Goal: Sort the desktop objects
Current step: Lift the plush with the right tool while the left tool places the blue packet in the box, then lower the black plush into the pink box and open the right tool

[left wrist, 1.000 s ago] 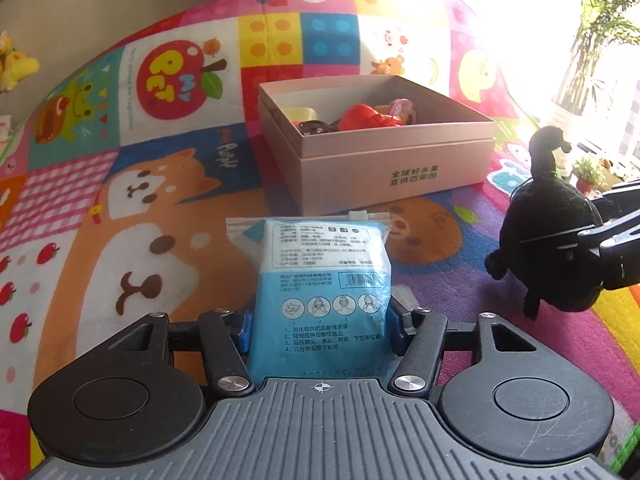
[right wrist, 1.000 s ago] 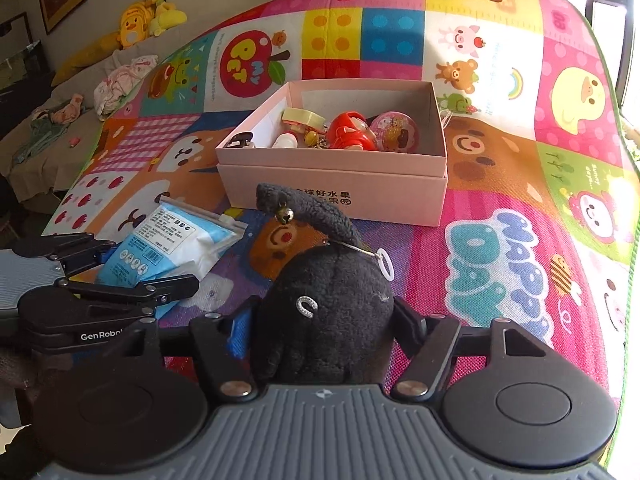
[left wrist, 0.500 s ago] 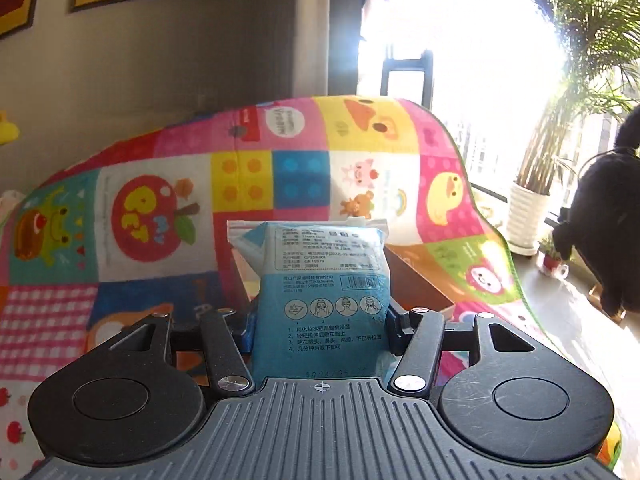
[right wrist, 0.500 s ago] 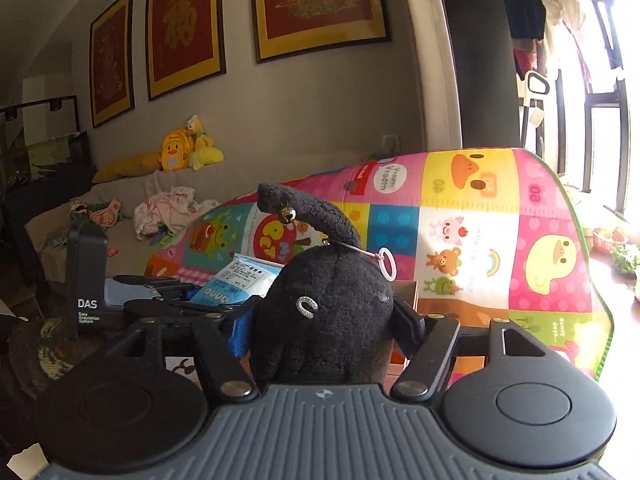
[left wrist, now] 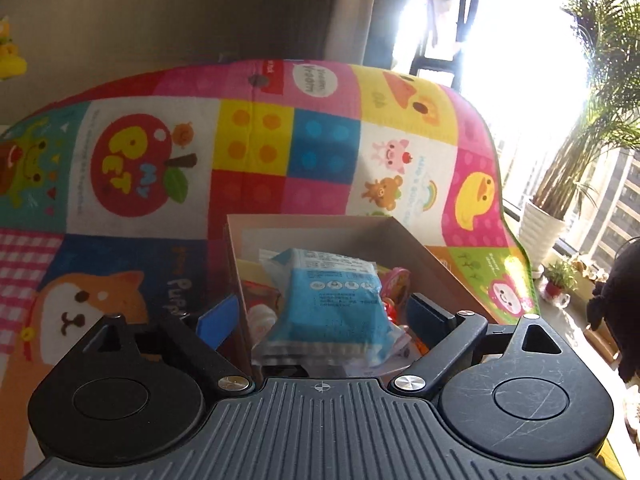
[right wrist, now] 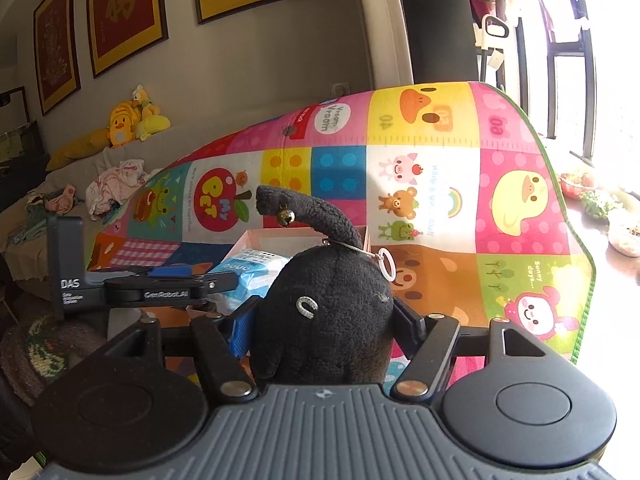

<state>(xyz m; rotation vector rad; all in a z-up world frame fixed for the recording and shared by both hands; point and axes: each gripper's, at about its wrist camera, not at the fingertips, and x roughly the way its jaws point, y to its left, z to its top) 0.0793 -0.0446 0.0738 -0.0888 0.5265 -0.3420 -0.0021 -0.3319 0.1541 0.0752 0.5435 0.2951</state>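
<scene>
A blue and clear packet (left wrist: pixel 332 304) lies in the pink cardboard box (left wrist: pixel 436 268) on top of several small items. My left gripper (left wrist: pixel 320 316) is open over the box, its fingers (left wrist: pixel 216 320) spread to either side of the packet and apart from it. My right gripper (right wrist: pixel 324 328) is shut on a black plush toy (right wrist: pixel 328 312) with a small bell and a white ring, held up above the mat. The left gripper (right wrist: pixel 172 280), the packet (right wrist: pixel 252 268) and the box rim (right wrist: pixel 280 236) show in the right wrist view behind the toy.
A colourful cartoon play mat (left wrist: pixel 160 168) covers the surface. A potted palm (left wrist: pixel 576 184) stands by the bright window on the right. A sofa with yellow plush toys (right wrist: pixel 132 120) and clothes is at the left. Framed pictures hang on the wall.
My left gripper has opened and let go of the packet, which now lies in the box. Both grippers have tilted down a little toward the box. The right gripper still holds the plush toy.
</scene>
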